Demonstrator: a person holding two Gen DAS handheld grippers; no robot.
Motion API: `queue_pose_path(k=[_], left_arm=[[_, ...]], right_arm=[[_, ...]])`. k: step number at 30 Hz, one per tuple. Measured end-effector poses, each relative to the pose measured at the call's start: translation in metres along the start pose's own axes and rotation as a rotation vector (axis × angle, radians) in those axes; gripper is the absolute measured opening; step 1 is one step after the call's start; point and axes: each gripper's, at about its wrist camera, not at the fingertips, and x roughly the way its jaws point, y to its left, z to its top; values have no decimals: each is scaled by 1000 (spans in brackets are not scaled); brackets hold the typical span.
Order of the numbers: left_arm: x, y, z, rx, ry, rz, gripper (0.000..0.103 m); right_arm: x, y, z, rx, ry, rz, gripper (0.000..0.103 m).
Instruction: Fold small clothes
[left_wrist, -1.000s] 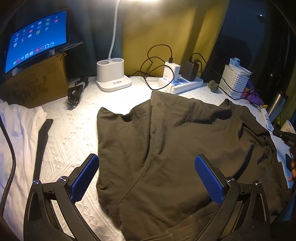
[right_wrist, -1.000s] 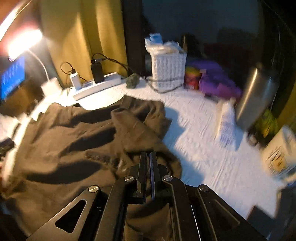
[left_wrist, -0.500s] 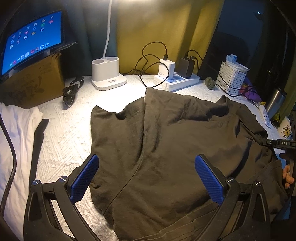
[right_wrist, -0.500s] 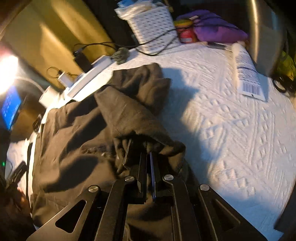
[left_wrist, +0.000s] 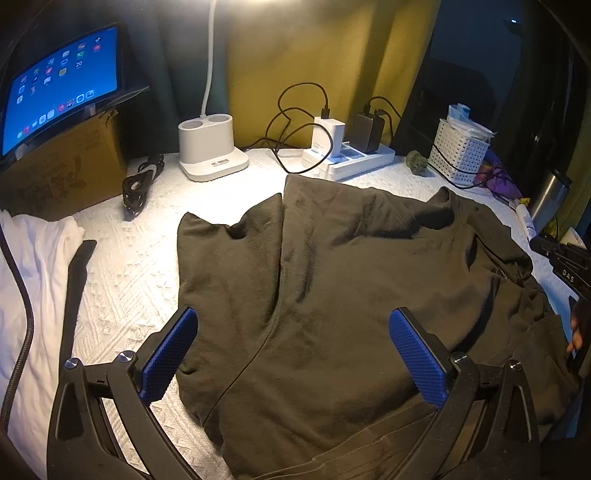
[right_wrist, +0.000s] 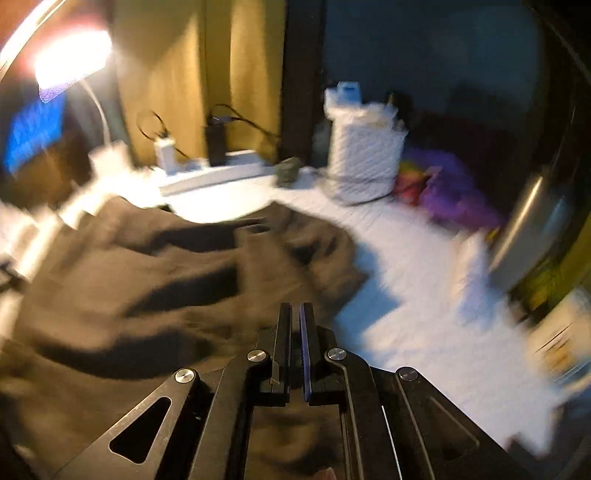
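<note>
- The dark shirt (left_wrist: 351, 295) lies spread over the white bedspread (left_wrist: 122, 295), reaching from the middle of the bed toward its right edge. The part near the power strip (left_wrist: 354, 162) is rumpled, and 1 sleeve (left_wrist: 229, 258) lies flat on the left side.
- The left gripper (left_wrist: 293, 354) hovers over the near part of the shirt. Its 2 blue pads (left_wrist: 170, 354) are spread wide, 1 on each side of a seam, and press on nothing.
- The right gripper (right_wrist: 294, 314) has its 2 fingers pressed together. The right wrist view is blurred, so it is probably empty, but a thin fold pinched at the tips cannot be ruled out.
- Handling, as a judgement: the shirt is light, soft knit cloth with no stiffness. It will sag and drape from any single grip point, and it will drag on the textured bedspread rather than slide.
- Grip points, as a judgement: take the shirt at an edge or corner, not in the flat middle, where the pads would gather several layers. The hem nearest the left gripper and the free end of the sleeve are the clearest choices.
- Hazard, as a judgement: keep lifted cloth clear of the cables (left_wrist: 295, 122) and the lamp base (left_wrist: 210, 147) at the far side.
</note>
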Motion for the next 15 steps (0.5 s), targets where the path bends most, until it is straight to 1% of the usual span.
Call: queue_pose_path(k=[3,5,7,8,9,10,12,14,15], left_arm=[[0,2,3,-8,-6,7,102],[2,4,5,-11,-9,10,102],[4,6,8,-13,-8,10,102],[4,6,10,-8,-9,8,102],[5,5,12,0,-8,0,102],[6,4,14,4,-7,-10,102],[8,-4,21,10,1,-44,102],[8,-20,30,43,-2,-96,102],[9,-37,37,82,-8,-129,102]], right_arm=[[11,-7,-6,-76,23,-38,5],[27,-9,-12,-135,67,-52,5],[36,-10,-16,-165,96,-70,5],[38,-14,-15,-156,94,-86,6],[37,-21,-13,-117,89,-77,6],[35,-30,-10,-59,85,-49,6],[33,-53,-5,80,77,6,6],[27,-68,-4,148,63,11,6],[24,-73,-3,152,51,3,6]])
